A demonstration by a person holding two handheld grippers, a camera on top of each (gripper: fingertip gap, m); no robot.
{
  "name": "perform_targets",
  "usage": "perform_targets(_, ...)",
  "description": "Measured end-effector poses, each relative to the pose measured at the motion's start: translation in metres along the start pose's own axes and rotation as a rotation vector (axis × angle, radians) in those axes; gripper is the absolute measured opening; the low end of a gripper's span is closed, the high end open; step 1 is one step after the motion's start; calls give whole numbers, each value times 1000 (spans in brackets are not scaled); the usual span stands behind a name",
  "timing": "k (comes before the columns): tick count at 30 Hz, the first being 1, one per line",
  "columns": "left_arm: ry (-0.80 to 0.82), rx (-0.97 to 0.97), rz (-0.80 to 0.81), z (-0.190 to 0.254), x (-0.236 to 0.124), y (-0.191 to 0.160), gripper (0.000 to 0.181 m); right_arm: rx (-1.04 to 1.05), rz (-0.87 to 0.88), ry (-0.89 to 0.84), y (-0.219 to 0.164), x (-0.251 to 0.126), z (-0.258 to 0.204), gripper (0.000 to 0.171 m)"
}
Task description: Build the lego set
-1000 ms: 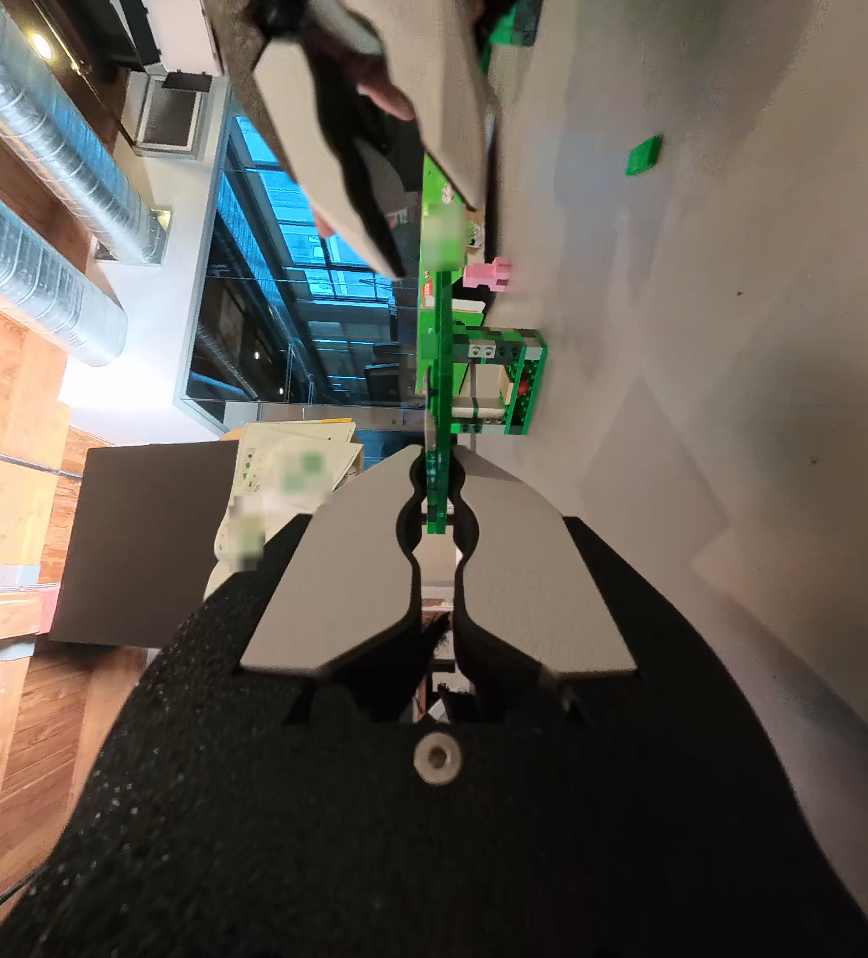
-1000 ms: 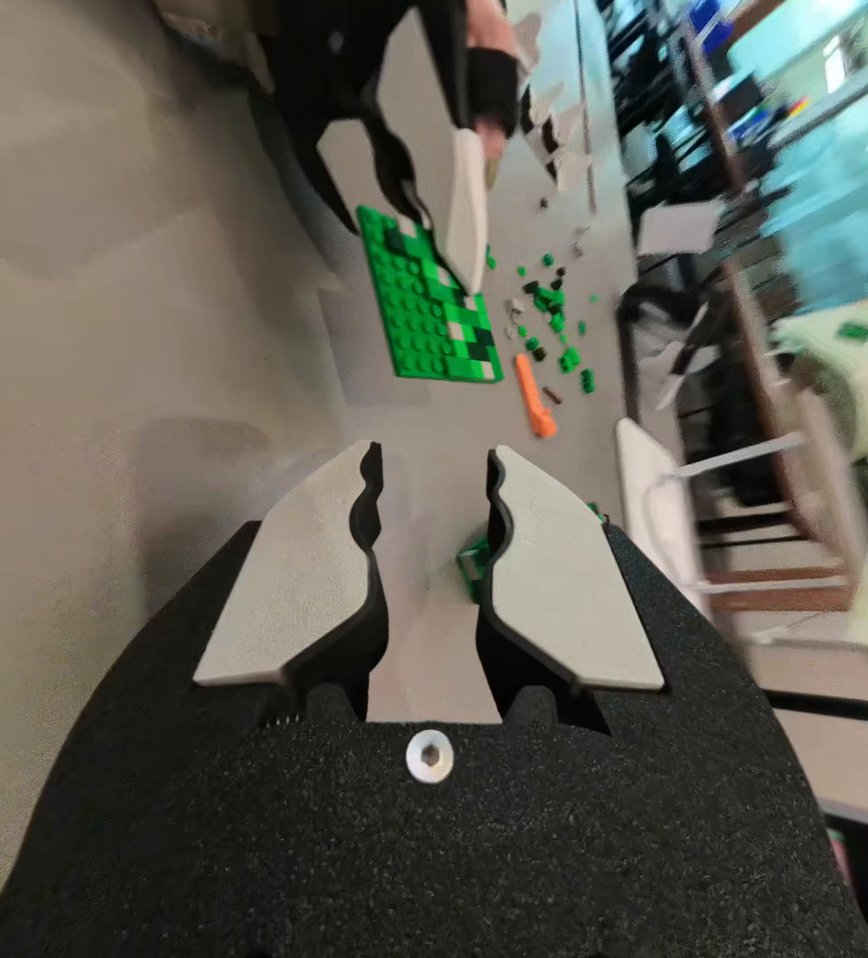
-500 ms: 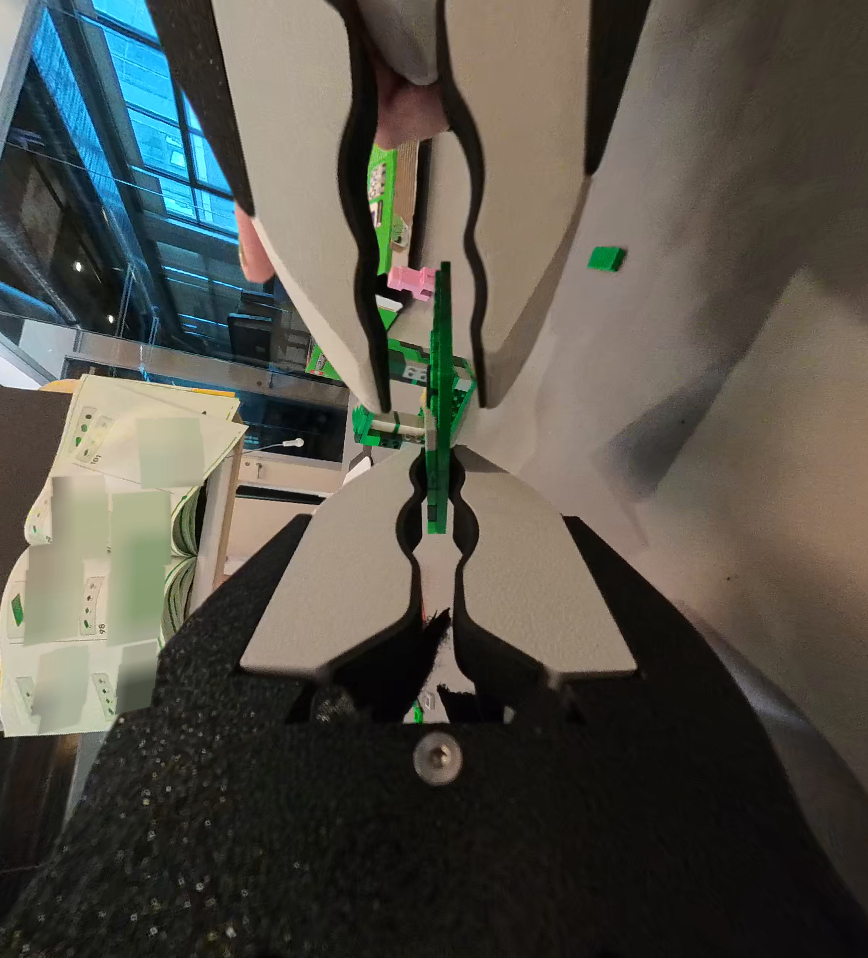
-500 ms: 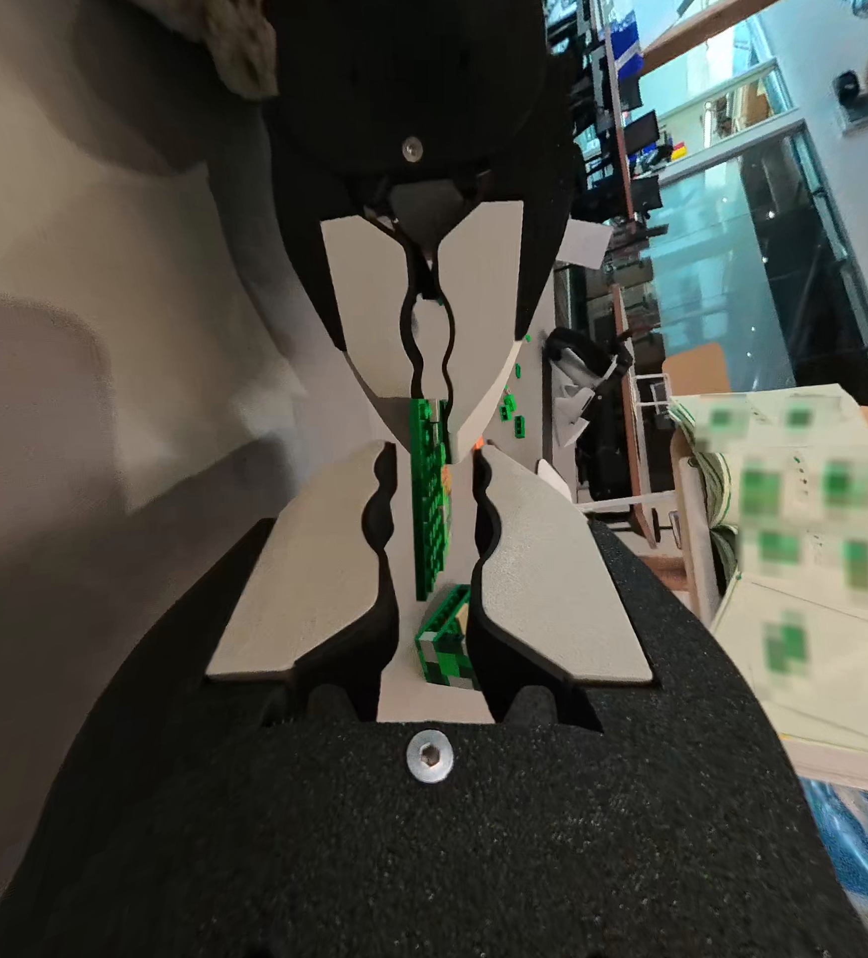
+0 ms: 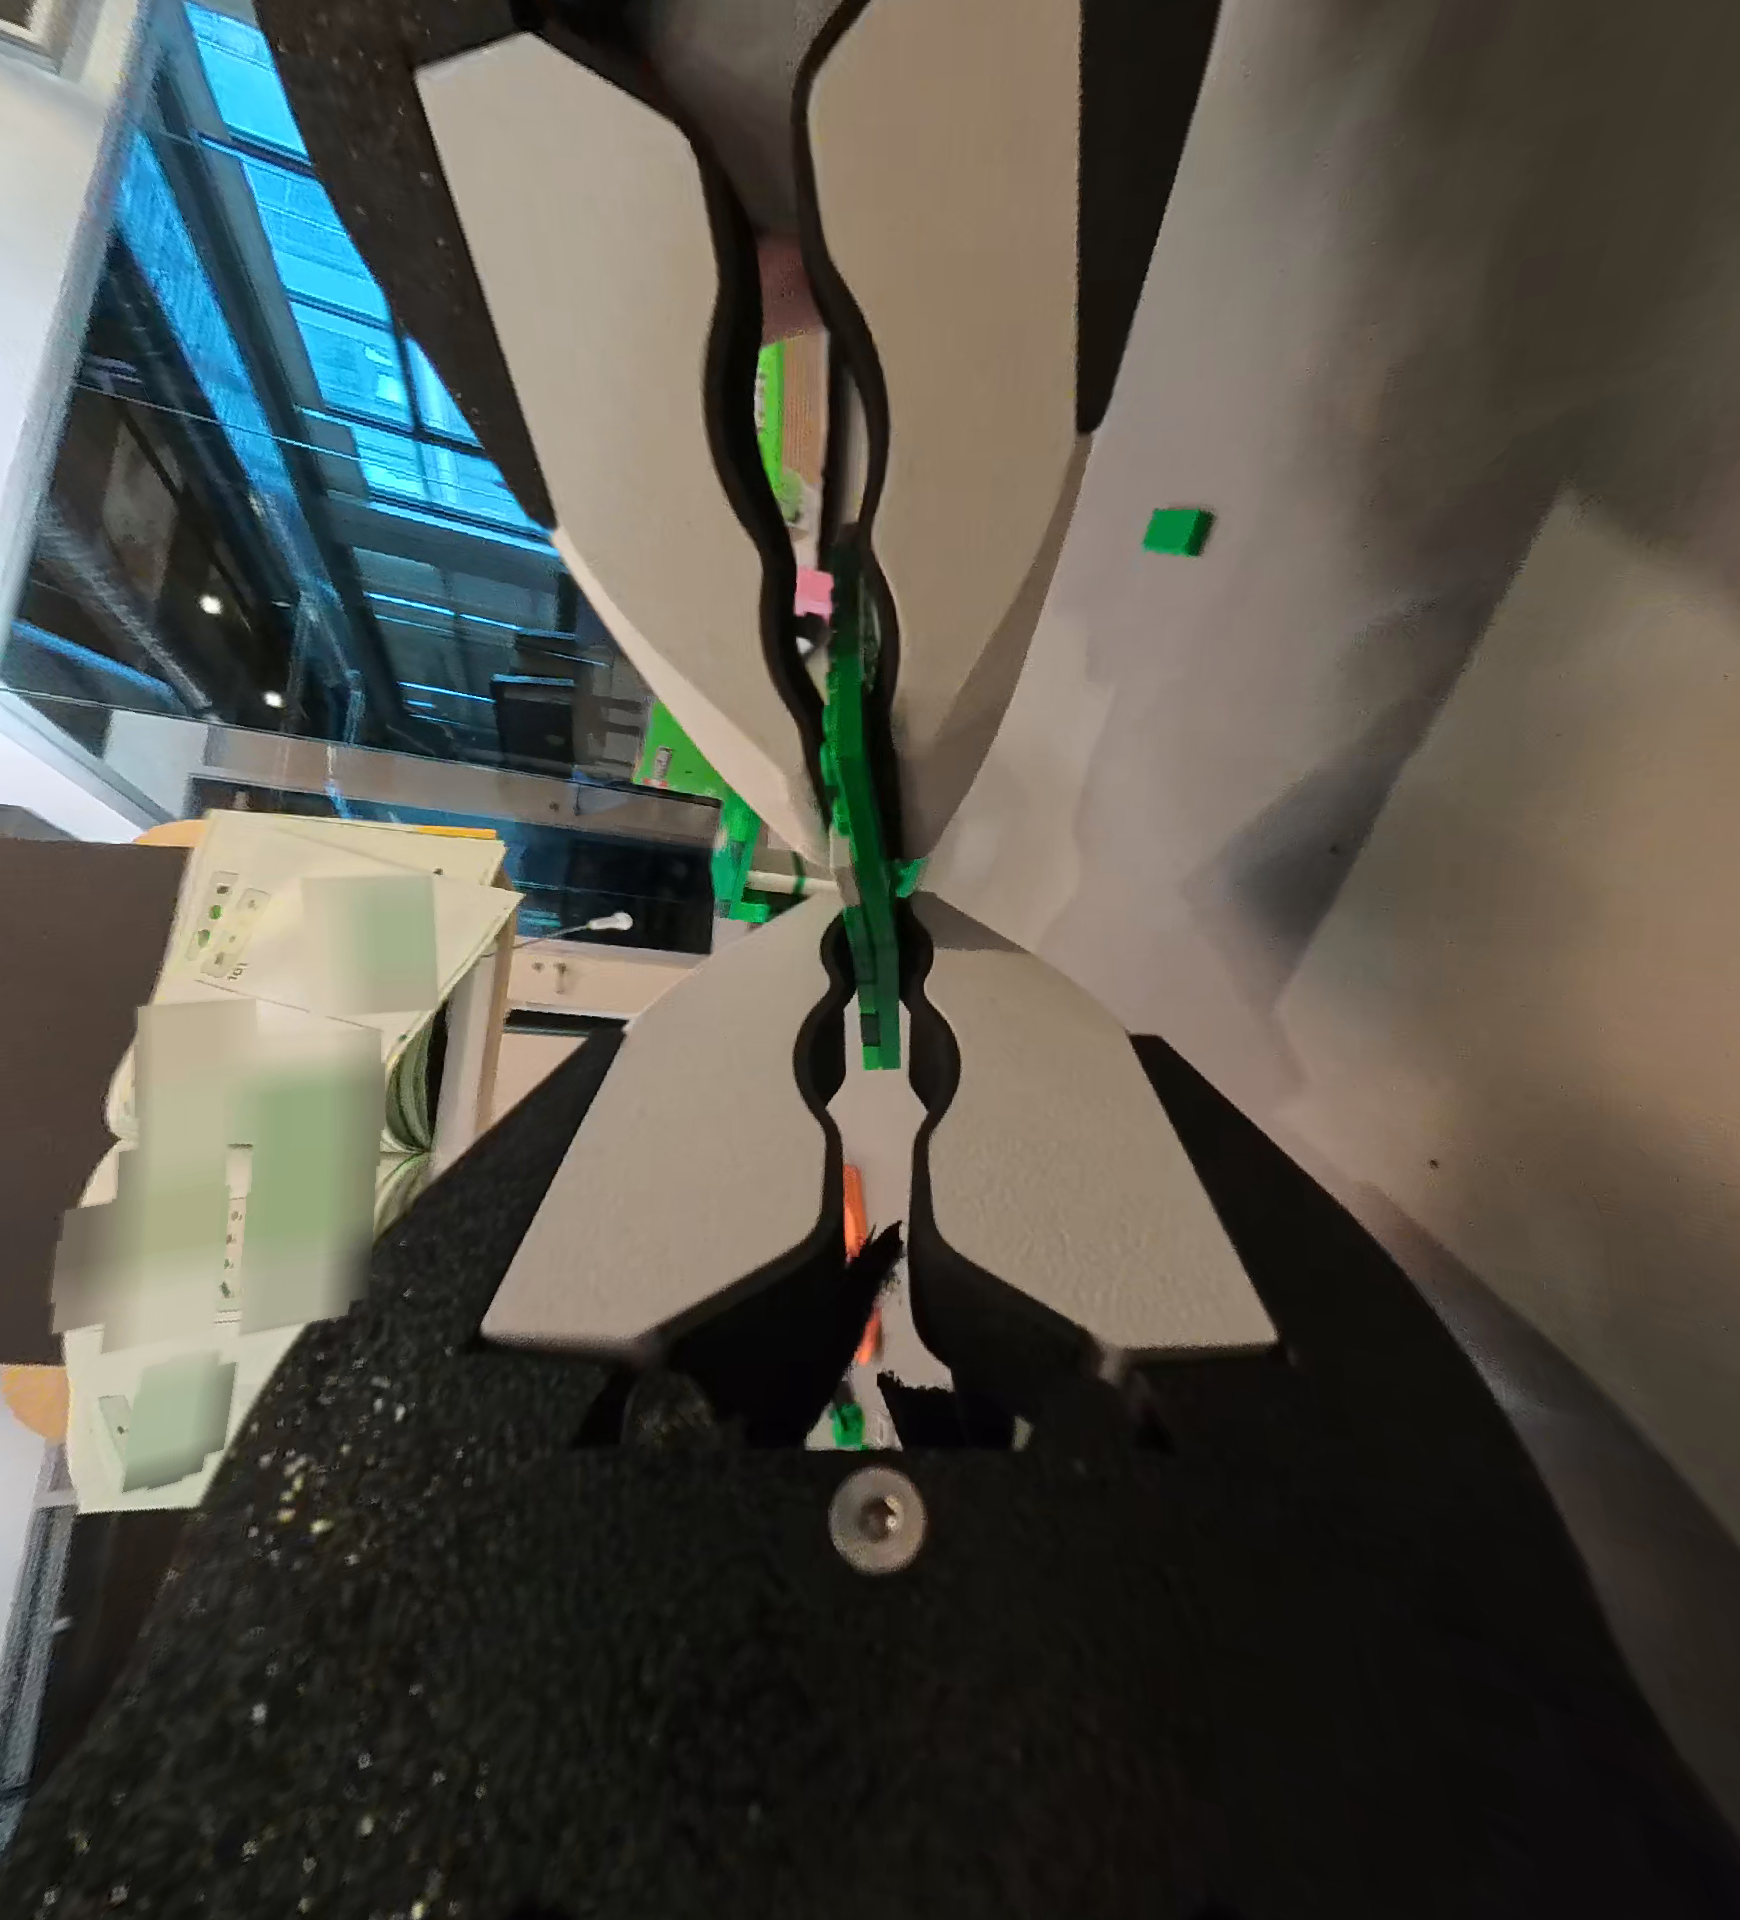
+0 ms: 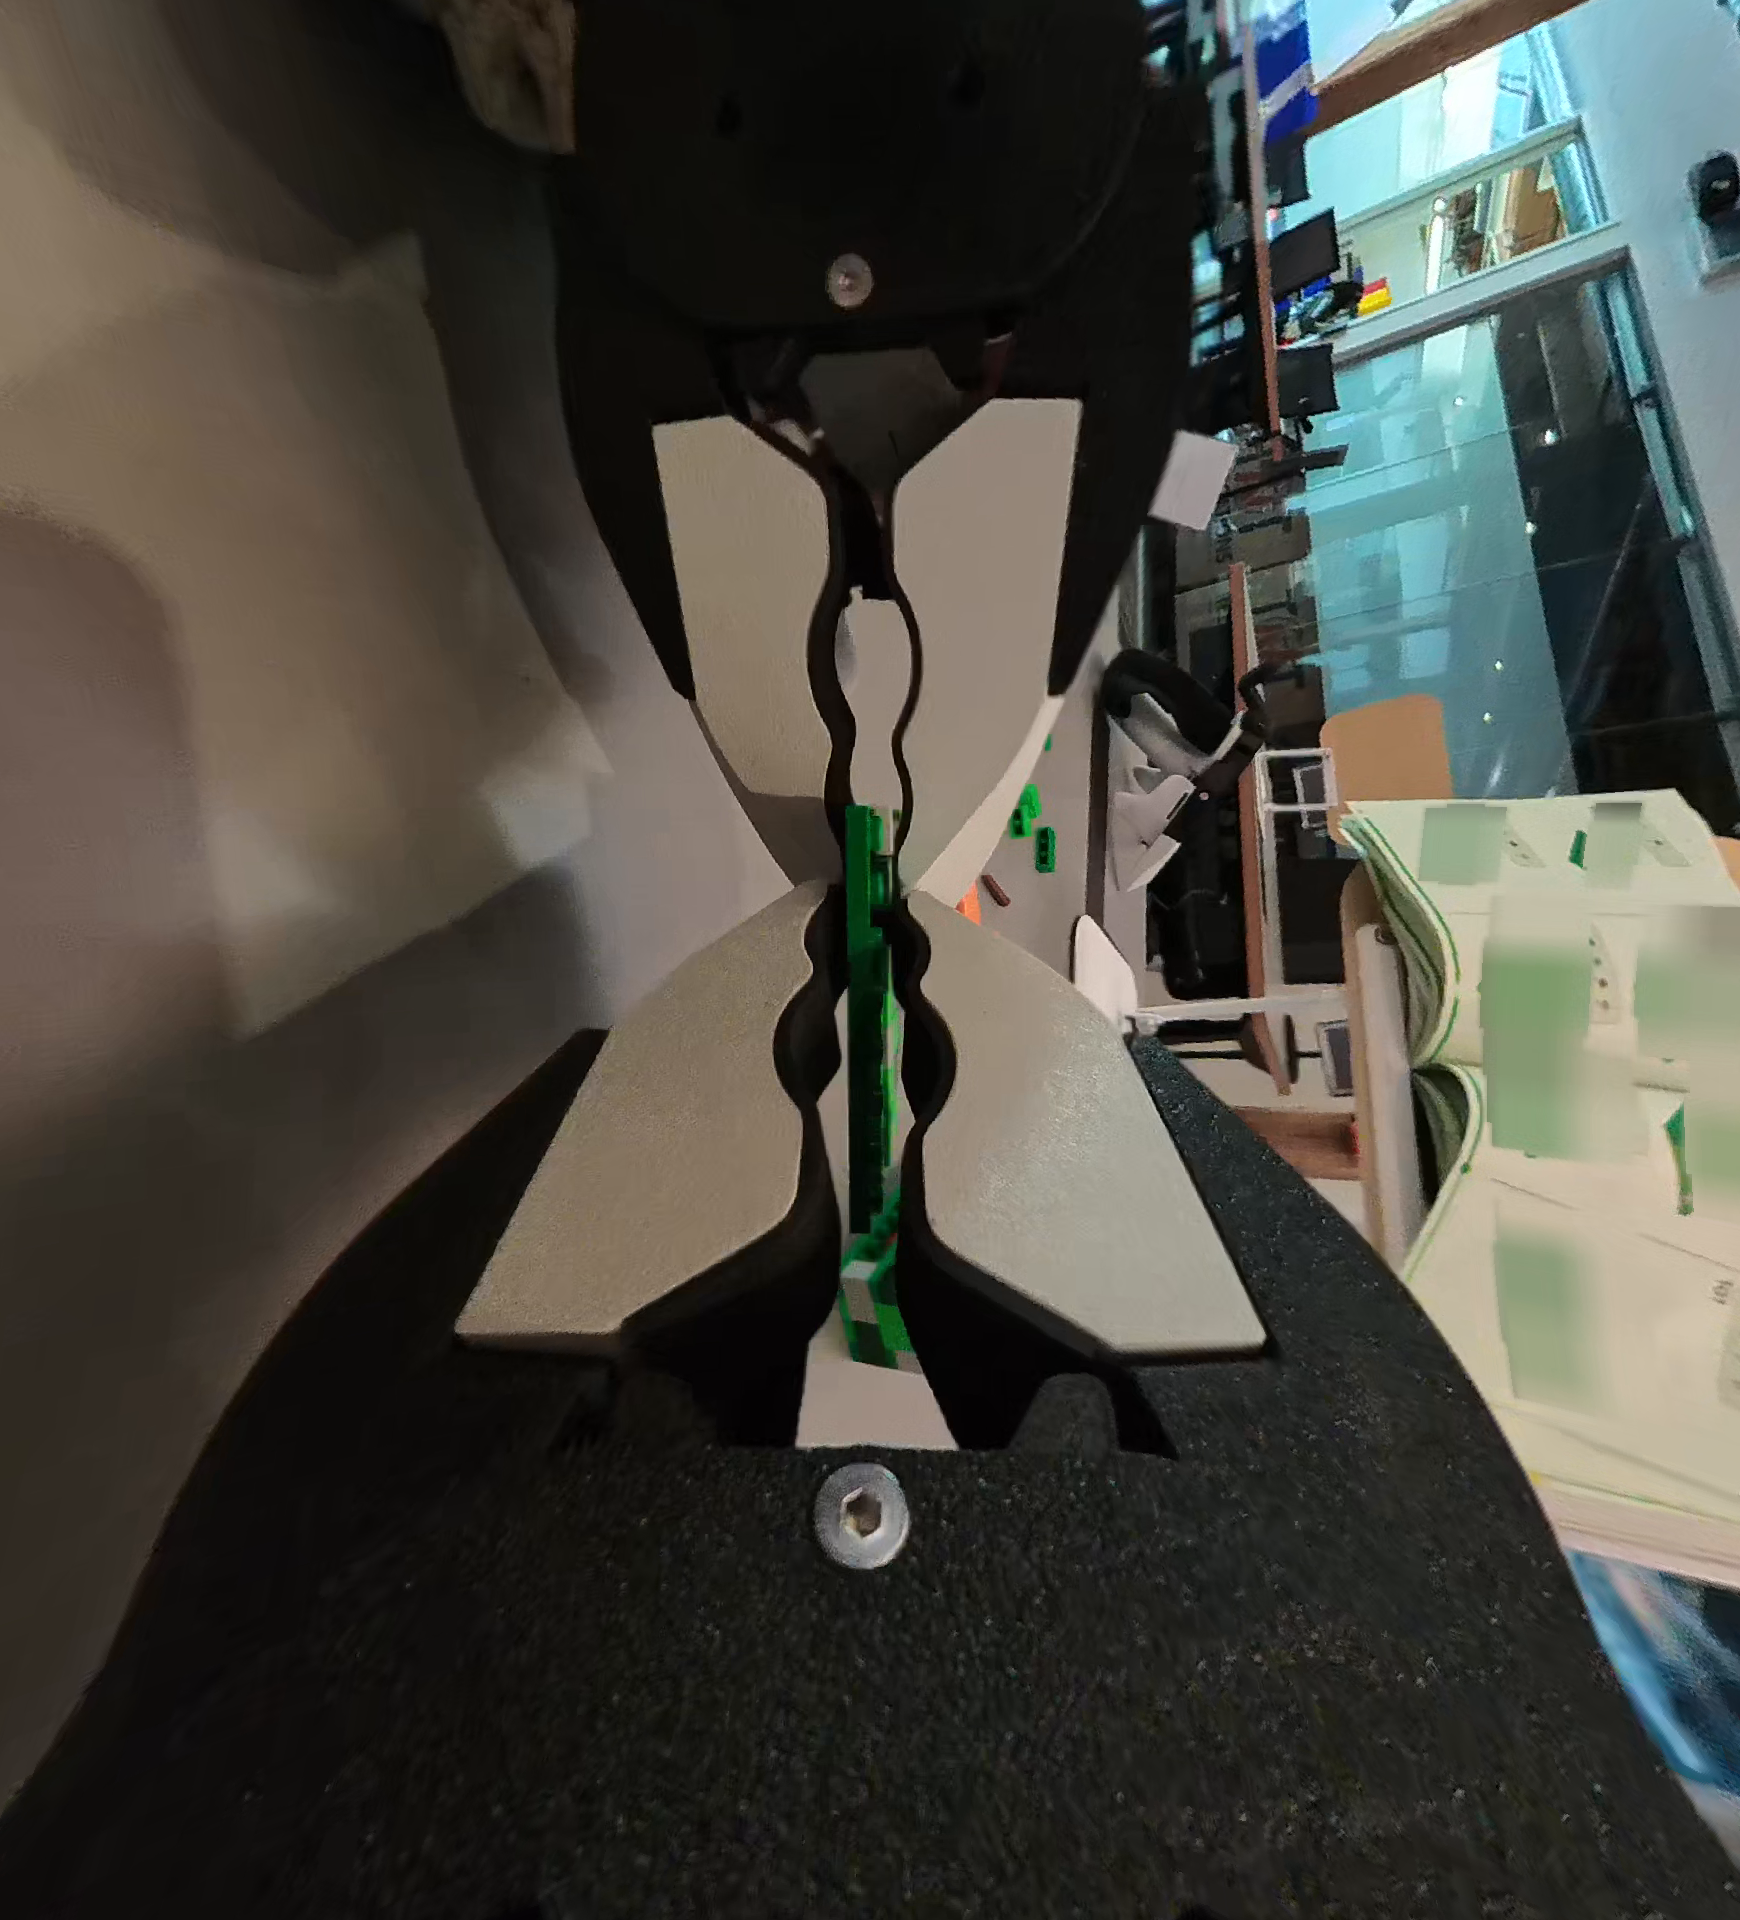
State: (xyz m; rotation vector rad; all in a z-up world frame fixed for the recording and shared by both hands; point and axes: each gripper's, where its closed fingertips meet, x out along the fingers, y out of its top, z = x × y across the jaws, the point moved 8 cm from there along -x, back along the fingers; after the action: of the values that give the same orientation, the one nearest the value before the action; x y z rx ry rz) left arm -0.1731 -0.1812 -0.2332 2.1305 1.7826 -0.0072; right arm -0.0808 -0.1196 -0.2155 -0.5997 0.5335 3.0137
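Grey tabletop fills the 3 o'clock side of my left view, and an open instruction booklet lies at 3 o'clock in my right view. Between them I hold the green plate edge-on, off the table. My left gripper is clamped on its near edge, and my right gripper, facing in from 12 o'clock, has its fingers closed onto the opposite edge. I judge the plate light, stiff and thin, so it wants pinching flat across its faces, near the rim. Squeezed unevenly, it could twist out or shed the small bricks on it. One loose green tile lies at 1 o'clock.
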Motion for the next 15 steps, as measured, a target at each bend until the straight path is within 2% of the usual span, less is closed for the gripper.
perform_targets(1,29,16,9,-1,0,0,6,28,6,6,0,-2,1,9)
perform_targets(4,114,140,0,1,-1,-4,6,112,22,117,-9,-20,12,33)
perform_targets(7,164,229,10,3,-3,-8,6,408,34,340,-33,-44,29,29)
perform_targets(10,181,231,11,3,-1,-12,6,645,-68,553,-59,-52,28,27)
perform_targets(12,192,251,11,3,-1,-14,6,653,-139,613,-69,-48,19,27)
perform_targets(15,183,257,9,5,-1,-16,6,614,-127,667,-65,-40,7,26)
